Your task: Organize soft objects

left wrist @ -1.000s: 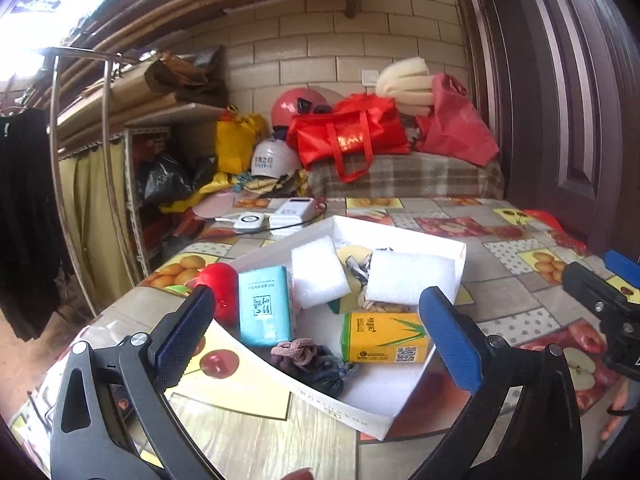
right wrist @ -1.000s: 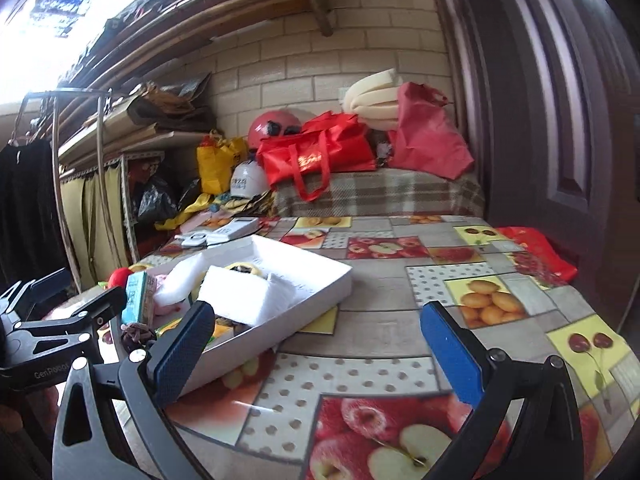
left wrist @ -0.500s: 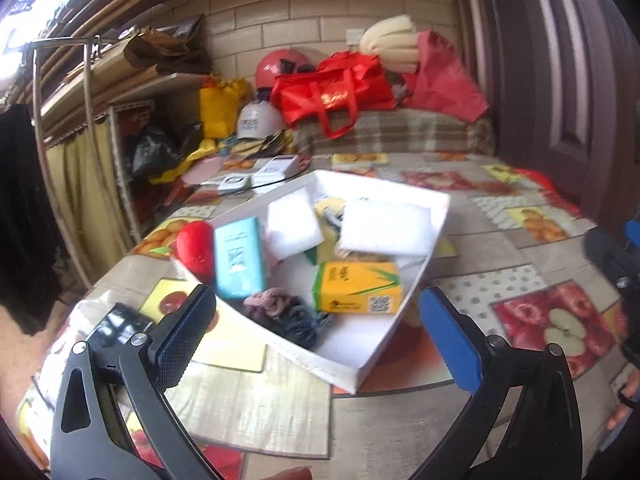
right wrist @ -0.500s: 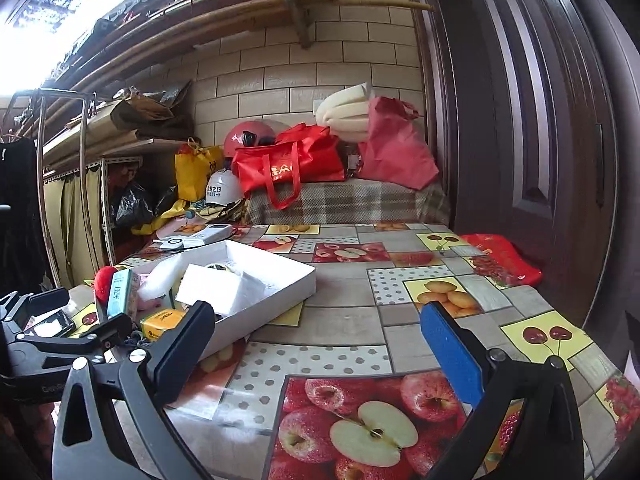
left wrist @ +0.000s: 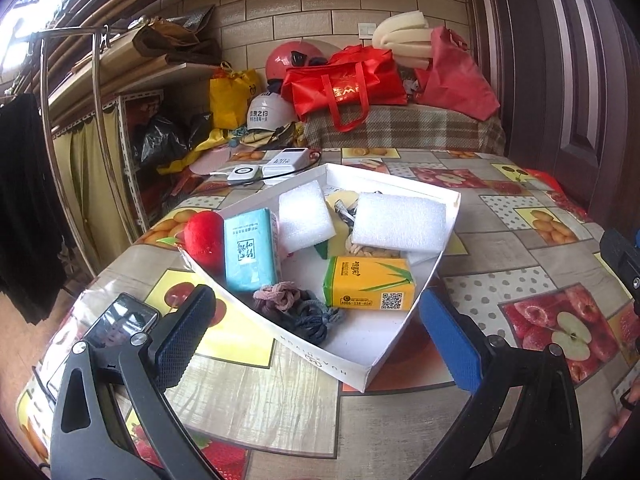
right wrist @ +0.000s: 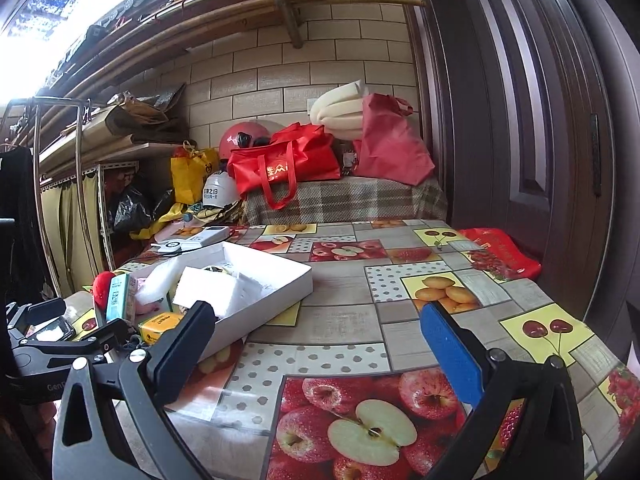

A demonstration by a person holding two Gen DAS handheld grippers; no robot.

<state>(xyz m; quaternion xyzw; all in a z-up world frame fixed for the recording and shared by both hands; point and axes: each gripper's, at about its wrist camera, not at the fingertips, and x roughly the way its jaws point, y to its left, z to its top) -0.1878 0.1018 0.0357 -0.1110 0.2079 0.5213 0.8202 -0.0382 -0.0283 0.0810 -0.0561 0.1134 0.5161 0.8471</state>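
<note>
- Compared with one second ago, the left gripper [left wrist: 316, 332] views the shallow white cardboard box [left wrist: 362, 372] from higher and nearer; a black smartphone [left wrist: 120, 322], previously out of frame, now shows beside its left finger. The right gripper [right wrist: 316, 350] view has lifted slightly and shows more open tablecloth.
- Task items: all lie inside the box. At the near end sits a tangle of pink and dark-blue fabric hair ties [left wrist: 296, 308], with a yellow-green pack of tissues [left wrist: 368, 284] just beside it on the right.
- Further in: a teal pack of tissues [left wrist: 249, 250] stands on edge against a red plush ball [left wrist: 206, 240] that sits at the box's left wall; two white foam blocks [left wrist: 398, 222] lie tilted over smaller items that cannot be identified.
- Left gripper: jaws spread wide, empty, hovering above the near corner of the box.
- Right gripper: jaws spread wide, empty, over the fruit-print tablecloth [right wrist: 400, 320], to the right of the box and well apart from its contents.
- Judged step: approach for a first pick from the box.
- Recommended procedure: select the nearest loose item. Descend vertically, straddling it, and keep both fingers clear of the box wall.
- Close gently; soft items compress, so confirm hold before lifting.
- Caution: hair ties may snag one another and lift as a clump.
- Caution: the light box may slide; brace it with the free gripper if needed.
</note>
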